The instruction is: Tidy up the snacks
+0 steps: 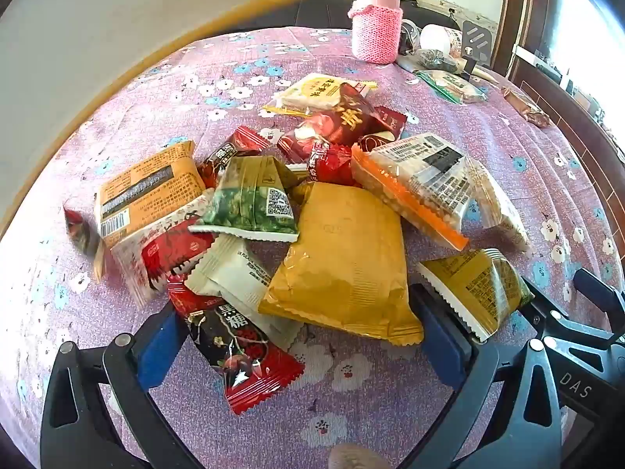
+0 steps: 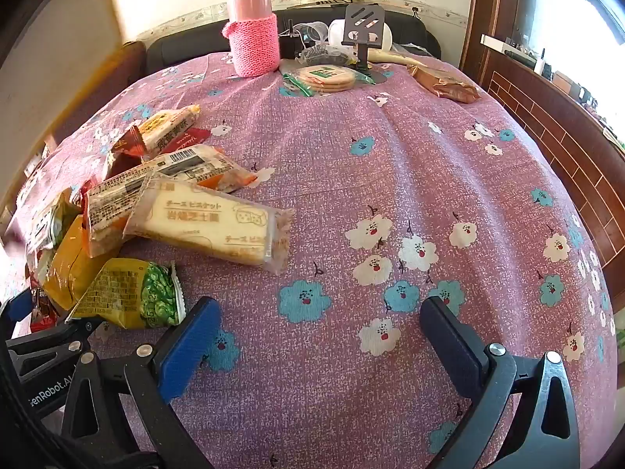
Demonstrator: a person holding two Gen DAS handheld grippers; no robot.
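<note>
Many snack packets lie heaped together on the tabletop (image 1: 527, 148), which is covered by a pink cloth printed with white and blue flowers. In the left wrist view the left gripper (image 1: 302, 336) has its fingers (image 1: 160, 346) spread wide, with a red packet (image 1: 238, 348), a white packet (image 1: 238, 273) and a large yellow packet (image 1: 343, 262) lying between them; nothing is gripped. A green pea packet (image 1: 254, 199) rests on top of the heap, an orange packet (image 1: 144, 189) lies at its left edge, and a clear packet with an orange strip (image 1: 422, 183) lies on the right. A second pea packet (image 1: 472, 289) sits just beside the left gripper's right-hand finger.

In the right wrist view the right gripper (image 2: 316, 346) hovers with its fingers (image 2: 187, 348) wide apart over bare cloth, holding nothing. The heap lies to its left, with a cheese biscuit packet (image 2: 218, 226) at the near edge and the second pea packet (image 2: 133, 293) close to the left-hand finger. Well apart, at the far side of the tabletop, stand a pink flask in a knitted sleeve (image 2: 254, 31), a packet of round crackers (image 2: 324, 78), a brown packet (image 2: 445, 82) and a dark phone stand (image 2: 363, 27).
</note>
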